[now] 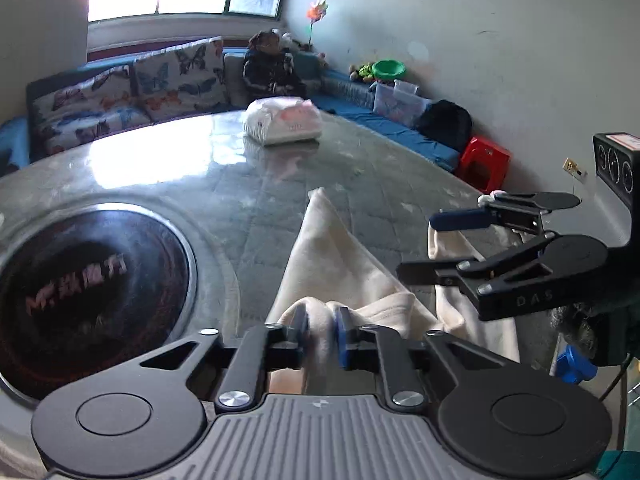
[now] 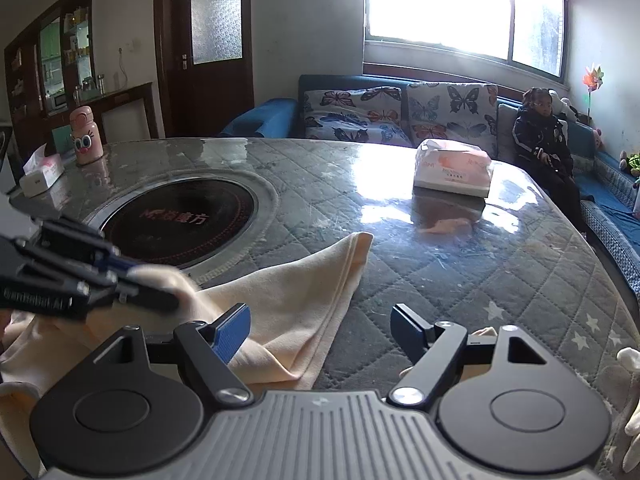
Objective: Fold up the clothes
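Pinching a bunched edge of the cream soft cotton cloth (image 1: pixel 340 256), the left gripper (image 1: pixel 322 334) fingers are clenched; right gripper (image 2: pixel 320 330) fingers released, cloth stretching forward-left across the quilted grey surface (image 2: pixel 460 264).

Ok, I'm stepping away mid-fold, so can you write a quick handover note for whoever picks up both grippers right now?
Left gripper: shut on a bunched edge of the cream fabric garment.
Right gripper: open, empty, hovering beside the garment's near edge.
Garment: partly lifted at the left grip; the rest lies on the grey quilted tabletop, one corner pointing towards the black round inset hotplate.
Done: one edge gripped.
Left: take a second edge with the right gripper, then fold; no neat fold visible yet.
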`<state>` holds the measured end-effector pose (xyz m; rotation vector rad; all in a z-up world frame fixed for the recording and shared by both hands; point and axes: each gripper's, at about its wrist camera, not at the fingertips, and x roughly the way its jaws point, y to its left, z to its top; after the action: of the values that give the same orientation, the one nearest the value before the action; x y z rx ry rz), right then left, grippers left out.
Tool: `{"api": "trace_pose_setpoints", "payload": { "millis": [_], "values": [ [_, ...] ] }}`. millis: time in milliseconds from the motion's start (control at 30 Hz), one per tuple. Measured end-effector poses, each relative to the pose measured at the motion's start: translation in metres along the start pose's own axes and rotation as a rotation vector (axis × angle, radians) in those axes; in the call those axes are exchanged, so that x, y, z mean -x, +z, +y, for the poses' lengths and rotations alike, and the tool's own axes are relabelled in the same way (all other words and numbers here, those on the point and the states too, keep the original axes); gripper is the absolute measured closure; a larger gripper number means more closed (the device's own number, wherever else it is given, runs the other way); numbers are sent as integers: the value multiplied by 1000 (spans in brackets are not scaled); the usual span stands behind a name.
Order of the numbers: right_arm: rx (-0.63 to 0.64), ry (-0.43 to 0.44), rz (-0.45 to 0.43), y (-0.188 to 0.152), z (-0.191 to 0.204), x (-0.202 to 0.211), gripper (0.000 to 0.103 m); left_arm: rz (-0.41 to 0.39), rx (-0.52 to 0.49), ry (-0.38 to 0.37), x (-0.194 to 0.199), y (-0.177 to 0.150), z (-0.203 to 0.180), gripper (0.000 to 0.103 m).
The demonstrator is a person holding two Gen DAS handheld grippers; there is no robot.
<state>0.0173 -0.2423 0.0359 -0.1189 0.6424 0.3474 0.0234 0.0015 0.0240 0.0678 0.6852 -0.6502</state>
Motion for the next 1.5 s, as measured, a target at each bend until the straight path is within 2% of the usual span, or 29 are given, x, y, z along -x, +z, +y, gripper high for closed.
{"api": "trace_pose_setpoints", "payload": {
  "millis": [100, 200, 233, 333, 467, 633, 733, 900, 1067, 1200, 1267, 1300, 1333, 1400, 1500],
  "values": [
    [4, 2, 1, 3, -1, -3, 24, -83, 11, 133, 12, 11, 20, 93],
    [19, 12, 4, 8, 1, -10, 24, -147, 54, 342, 22, 17, 50, 92],
    [25, 18, 7, 10, 2, -14, 24, -140, 72, 396, 21, 18, 63, 92],
    [39, 39, 20, 15, 7, -27, 24, -69, 147, 424, 10, 10, 97, 89],
    [71, 67, 40, 24, 14, -49, 25, 7, 135, 468, -4, -4, 111, 89],
    [97, 95, 81, 37, 17, -84, 30, 7, 129, 471, -13, -6, 118, 89],
    [129, 82, 114, 41, 17, -105, 35, 22, 123, 479, -23, -3, 125, 91],
    [112, 81, 130, 45, 12, -123, 35, 38, 123, 491, -32, -2, 138, 92],
    [119, 92, 131, 57, 7, -143, 31, 35, 170, 517, -37, 1, 156, 92],
    [148, 79, 133, 70, 12, -157, 31, 12, 210, 510, -24, 6, 166, 87],
    [195, 77, 126, 71, 19, -151, 31, -9, 211, 531, -5, 4, 168, 82],
    [217, 78, 122, 70, 23, -146, 31, -20, 218, 544, 7, 1, 168, 75],
    [233, 85, 118, 69, 26, -140, 31, -29, 224, 559, 18, -4, 168, 65],
    [252, 108, 113, 65, 34, -127, 31, -29, 225, 618, 41, -16, 166, 56],
    [274, 163, 112, 54, 50, -105, 30, -2, 237, 697, 71, -43, 159, 53]
  ]
}}
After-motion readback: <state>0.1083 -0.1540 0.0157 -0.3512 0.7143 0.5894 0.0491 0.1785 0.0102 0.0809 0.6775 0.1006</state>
